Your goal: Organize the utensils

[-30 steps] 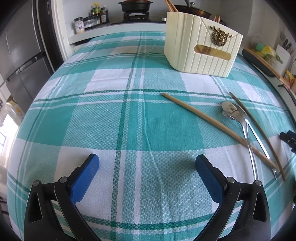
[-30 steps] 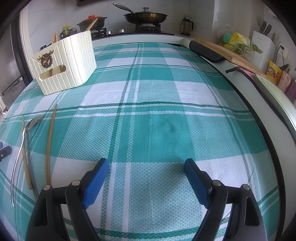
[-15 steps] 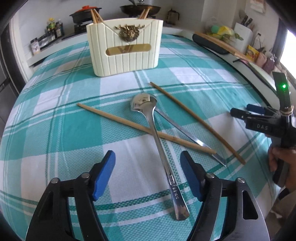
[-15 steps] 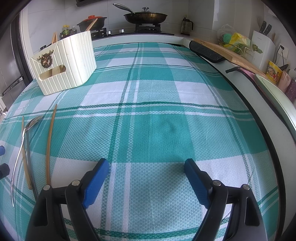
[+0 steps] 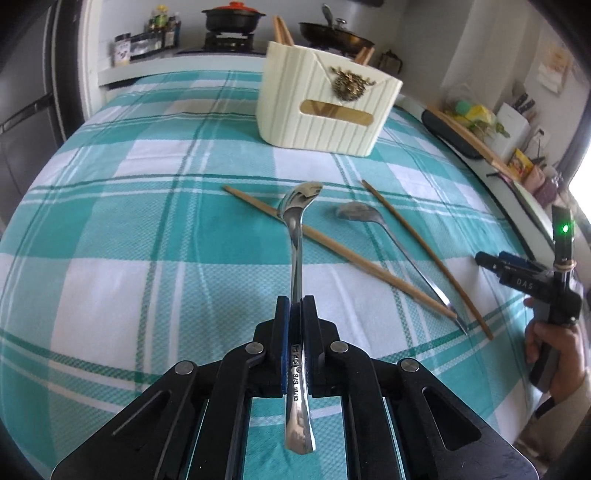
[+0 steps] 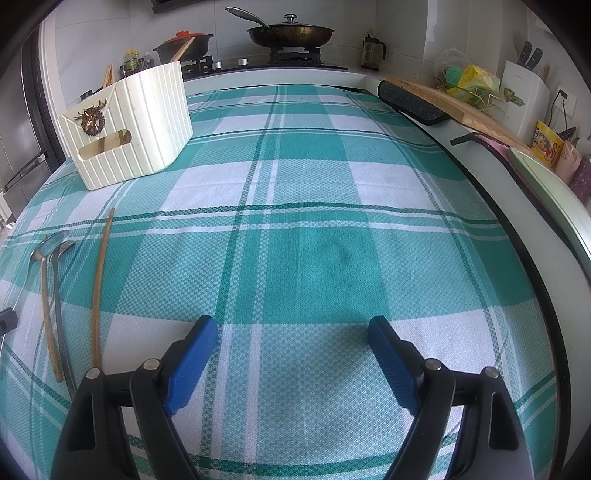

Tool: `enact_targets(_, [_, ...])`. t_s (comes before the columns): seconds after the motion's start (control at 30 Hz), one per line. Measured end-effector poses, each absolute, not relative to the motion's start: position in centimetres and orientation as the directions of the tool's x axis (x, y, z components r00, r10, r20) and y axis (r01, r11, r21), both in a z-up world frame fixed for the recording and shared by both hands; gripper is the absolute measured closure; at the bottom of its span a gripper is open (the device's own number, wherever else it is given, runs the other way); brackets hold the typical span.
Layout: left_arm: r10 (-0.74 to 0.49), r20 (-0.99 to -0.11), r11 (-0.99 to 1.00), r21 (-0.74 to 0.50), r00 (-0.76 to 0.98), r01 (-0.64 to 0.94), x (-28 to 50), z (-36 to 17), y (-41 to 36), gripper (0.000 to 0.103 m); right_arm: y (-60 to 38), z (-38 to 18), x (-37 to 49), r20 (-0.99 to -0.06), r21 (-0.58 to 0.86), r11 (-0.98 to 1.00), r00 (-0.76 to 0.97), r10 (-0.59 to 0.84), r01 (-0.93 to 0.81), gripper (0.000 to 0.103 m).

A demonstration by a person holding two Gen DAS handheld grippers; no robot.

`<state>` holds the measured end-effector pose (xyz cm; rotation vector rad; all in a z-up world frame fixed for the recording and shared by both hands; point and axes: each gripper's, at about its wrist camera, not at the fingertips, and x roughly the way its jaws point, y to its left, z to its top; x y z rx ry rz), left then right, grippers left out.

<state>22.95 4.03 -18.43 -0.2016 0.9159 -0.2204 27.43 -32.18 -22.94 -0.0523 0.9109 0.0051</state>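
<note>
My left gripper (image 5: 295,306) is shut on the handle of a steel spoon (image 5: 297,221) and holds it lifted above the cloth, bowl pointing toward the cream utensil holder (image 5: 325,107). On the cloth lie a second steel spoon (image 5: 388,236) and two wooden chopsticks (image 5: 332,247) (image 5: 424,254). My right gripper (image 6: 291,332) is open and empty over bare cloth; it also shows in the left wrist view (image 5: 491,258) at the right. In the right wrist view the holder (image 6: 129,122) stands far left, with the spoons (image 6: 55,247) and chopsticks (image 6: 99,280) at the left edge.
The table has a teal and white plaid cloth (image 6: 314,221). Behind it is a stove with a frying pan (image 6: 291,33) and a red-lidded pot (image 5: 232,18). A cutting board (image 6: 443,103) and knife block (image 6: 524,96) line the right counter.
My left gripper has closed on the spoon's handle and lifted it off the cloth. The spoon beneath it now lies in full view. My right gripper has not moved.
</note>
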Motion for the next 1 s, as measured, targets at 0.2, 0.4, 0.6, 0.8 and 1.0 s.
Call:
enact_targets(0.2, [-0.295,-0.755,0.93,-0.368,0.586,-0.006,22.8,-19.1,8.9,0.098,-32.2,-22.9,27.4,-0.79,-0.043,0.999,0.613,-0.018,-0.027,0.017])
enact_targets(0.4, [-0.299,-0.752,0.907,-0.415,0.588,-0.069,23.0,-19.7,11.1,0.099,-32.2,-22.9,27.4,-0.79,-0.043,0.999,0.613,-0.017,-0.027,0.017])
enact_targets(0.6, [-0.278,-0.759,0.913,-0.4,0.589,-0.085,22.7,-19.6,11.2,0.098,-32.2,-22.9,27.4,-0.79,-0.043,0.999,0.613,-0.017,-0.027,0.017])
enact_targets(0.8, [-0.205,-0.768,0.95,-0.306,0.606,-0.067,22.5,-19.1,9.0,0.043,-32.2,-23.0,27.4,-0.79,-0.043,0.999,0.613,-0.017,-0.027,0.017])
enact_targets(1.0, [-0.089,-0.8,0.989,-0.142,0.594,-0.043,22.6,-19.5,7.3,0.043,-31.8,-22.4,27.2,-0.797,0.016,0.996,0.6,0.067,-0.09,0.016])
